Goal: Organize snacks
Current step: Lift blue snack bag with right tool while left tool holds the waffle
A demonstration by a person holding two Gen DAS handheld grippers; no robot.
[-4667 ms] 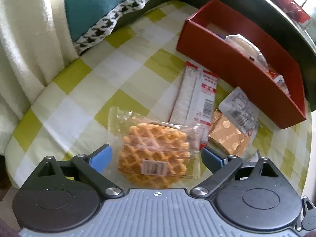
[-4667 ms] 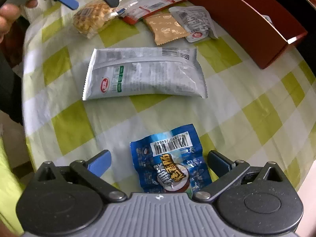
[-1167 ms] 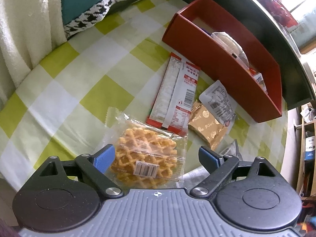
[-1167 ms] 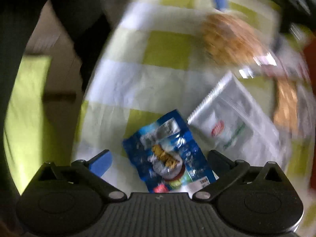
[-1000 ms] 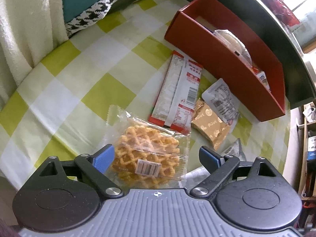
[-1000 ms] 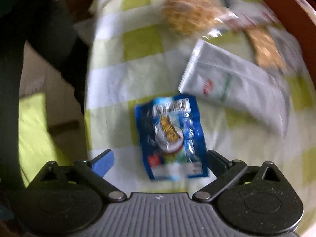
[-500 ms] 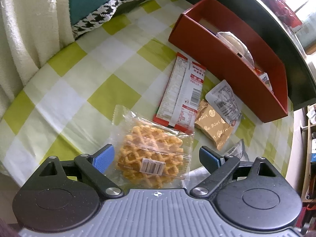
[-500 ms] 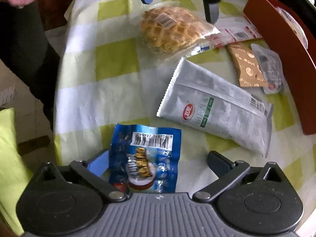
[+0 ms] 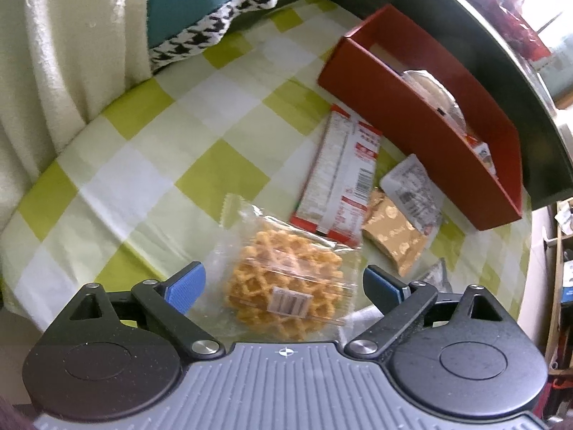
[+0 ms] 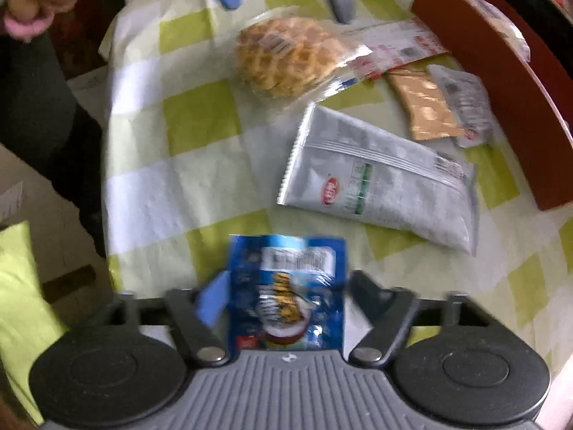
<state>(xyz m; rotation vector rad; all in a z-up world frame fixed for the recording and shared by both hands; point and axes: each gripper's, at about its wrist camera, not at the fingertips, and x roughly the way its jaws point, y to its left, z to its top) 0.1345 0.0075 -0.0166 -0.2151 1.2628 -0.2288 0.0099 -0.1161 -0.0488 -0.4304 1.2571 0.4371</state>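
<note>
Right hand-held gripper (image 10: pixel 284 295): jaws narrowed round the blue snack packet (image 10: pixel 288 292), pads at its sides, contact blurred so can't tell if gripped. Only this view shows the silver pouch (image 10: pixel 379 179), red oval logo, text unreadable, lying between blue packet and red box (image 10: pixel 501 82).

Left hand-held gripper (image 9: pixel 284 286): jaws wide, nothing held, straddling the waffle pack (image 9: pixel 286 279), barcode label up. Beyond the waffle: red-white packet (image 9: pixel 340 175), gold packet (image 9: pixel 394 236), grey sachet (image 9: pixel 412 190), then the box.

Bench (image 9: pixel 143 165) edge near the blue packet; open checked cloth left of the waffle.
</note>
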